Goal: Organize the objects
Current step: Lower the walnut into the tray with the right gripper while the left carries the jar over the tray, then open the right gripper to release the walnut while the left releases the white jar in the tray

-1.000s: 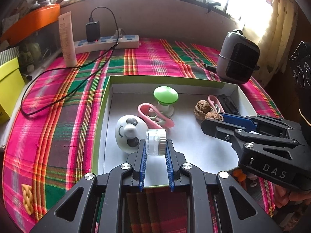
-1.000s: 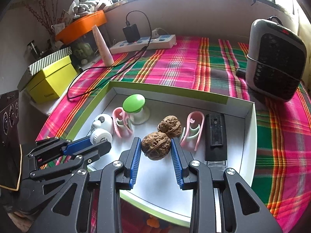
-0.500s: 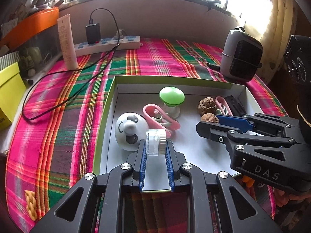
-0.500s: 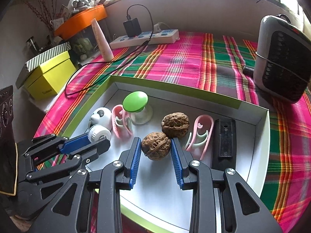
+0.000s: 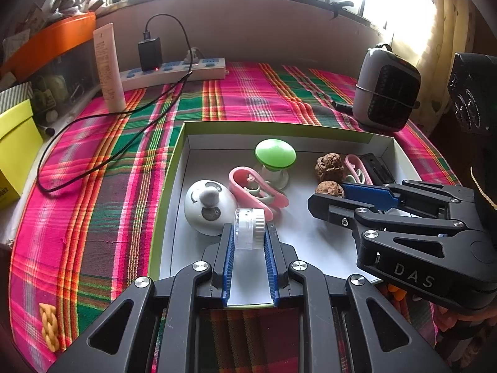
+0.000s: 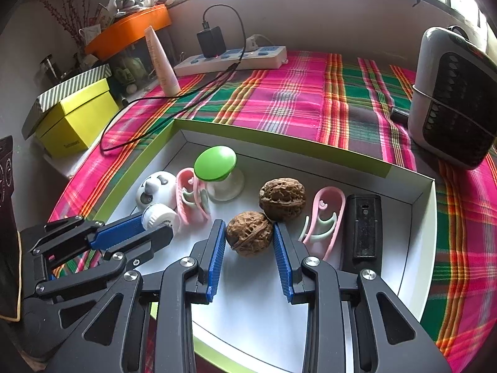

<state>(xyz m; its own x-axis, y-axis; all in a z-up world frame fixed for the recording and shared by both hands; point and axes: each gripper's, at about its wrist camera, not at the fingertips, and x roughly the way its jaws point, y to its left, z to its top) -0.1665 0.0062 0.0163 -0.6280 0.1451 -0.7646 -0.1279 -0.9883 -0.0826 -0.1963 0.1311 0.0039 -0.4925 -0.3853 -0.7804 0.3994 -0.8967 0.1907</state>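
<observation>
A plaid-covered table under a bright window carried a shallow white box [image 6: 419,227] with a green rim.

The left gripper [image 5: 248,233] was clenched on a small clear jar [image 5: 249,228] with a white ribbed lid, at the box's near left beside a panda-faced white dome [image 5: 206,206]. The right gripper [image 6: 249,233] grasped a walnut [image 6: 249,233] between its blue pads, near the box's middle, with a second walnut [image 6: 282,198] just beyond it. A green-capped mushroom piece [image 6: 215,163], two pink clips and a black rectangular item [image 6: 362,228] lay in the box too. A grey heater [image 6: 450,96] stood at the far right.
</observation>
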